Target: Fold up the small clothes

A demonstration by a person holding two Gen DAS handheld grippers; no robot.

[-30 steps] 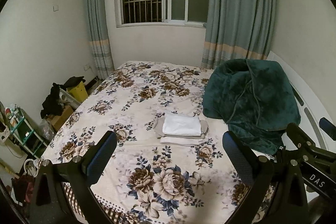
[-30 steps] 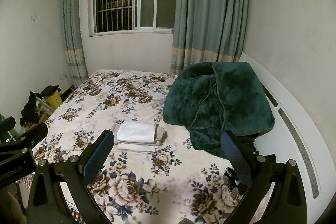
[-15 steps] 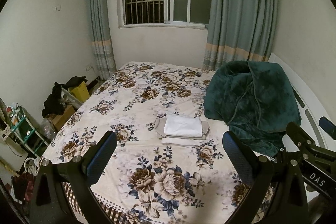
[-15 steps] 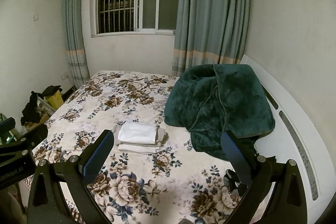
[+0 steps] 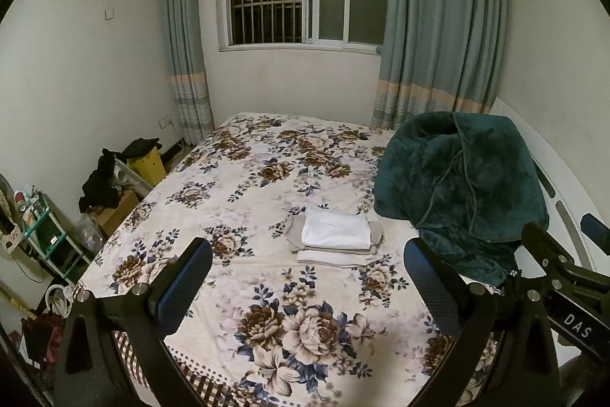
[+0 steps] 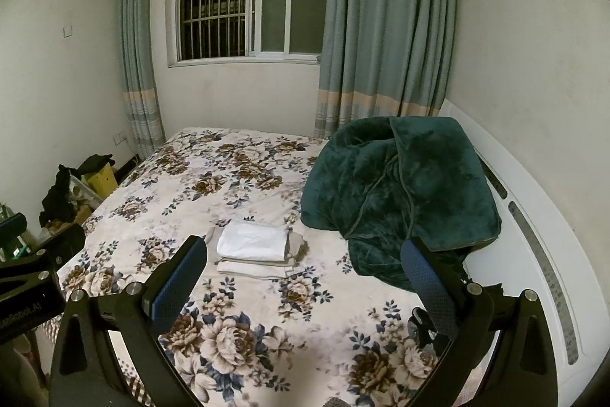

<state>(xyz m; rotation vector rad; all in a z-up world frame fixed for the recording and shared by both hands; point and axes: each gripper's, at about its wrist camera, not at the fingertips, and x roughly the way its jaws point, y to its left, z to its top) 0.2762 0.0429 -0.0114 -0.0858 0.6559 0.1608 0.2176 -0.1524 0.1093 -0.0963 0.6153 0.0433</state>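
Observation:
A small stack of folded clothes (image 5: 335, 235) lies in the middle of the floral bed (image 5: 267, 185), a white piece on top of beige ones. It also shows in the right wrist view (image 6: 253, 246). My left gripper (image 5: 307, 277) is open and empty, held above the near end of the bed, well short of the stack. My right gripper (image 6: 303, 275) is open and empty too, at a similar distance. The right gripper's body shows at the right edge of the left wrist view (image 5: 564, 277).
A rumpled dark green blanket (image 5: 461, 189) lies on the bed's right side against the white headboard (image 6: 533, 235). Boxes, dark clothes and a yellow bin (image 5: 146, 164) crowd the floor at the left. A small shelf (image 5: 42, 235) stands nearer. Window and curtains are at the far wall.
Both views have tilted slightly upward and drawn back a little, so the stack sits lower in frame. Both grippers stay open; the clothes have not moved.

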